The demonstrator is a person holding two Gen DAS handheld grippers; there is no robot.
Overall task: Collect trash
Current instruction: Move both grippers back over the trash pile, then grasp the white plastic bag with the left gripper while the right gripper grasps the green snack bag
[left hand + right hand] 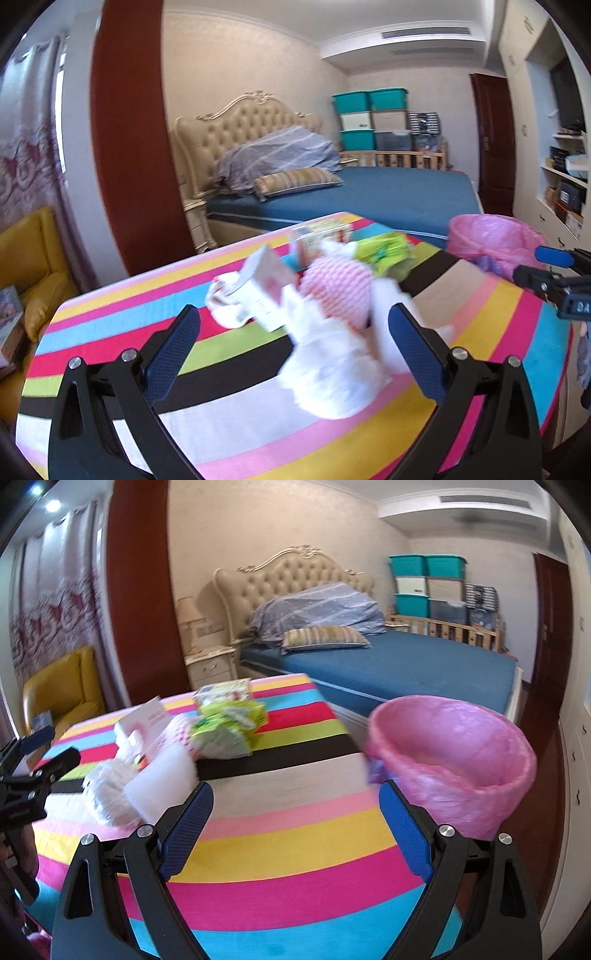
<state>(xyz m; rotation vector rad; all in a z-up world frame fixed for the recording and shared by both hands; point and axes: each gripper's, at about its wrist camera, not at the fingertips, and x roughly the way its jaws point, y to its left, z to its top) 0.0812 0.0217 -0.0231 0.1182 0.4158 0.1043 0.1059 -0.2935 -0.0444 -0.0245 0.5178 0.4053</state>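
Spreading wide in the lower part of the left wrist view, the left gripper (293, 325) has its two blue-padded fingers (173, 350) released, with nothing pinched between them. Just past the fingertips, at the centre of the frame, lies a blurred heap of trash on the striped cloth (480, 332): crumpled white tissue (332, 373), a small white carton (264, 291) tilted on its side, a pink foam net (338, 291) and, further back, a green wrapper (388, 254). The tissue sits between the finger lines, though whether a pad touches it cannot be told.

At the bottom of the right wrist view the right gripper (295, 805) also stands released over bare stripes, holding nothing. The pink-lined bin (454, 768) fills the right middle of that frame, just beyond the right finger, its mouth open. The trash heap sits at the left centre there, well apart from the bin. A bed (406, 664) with a blue sheet lies behind.
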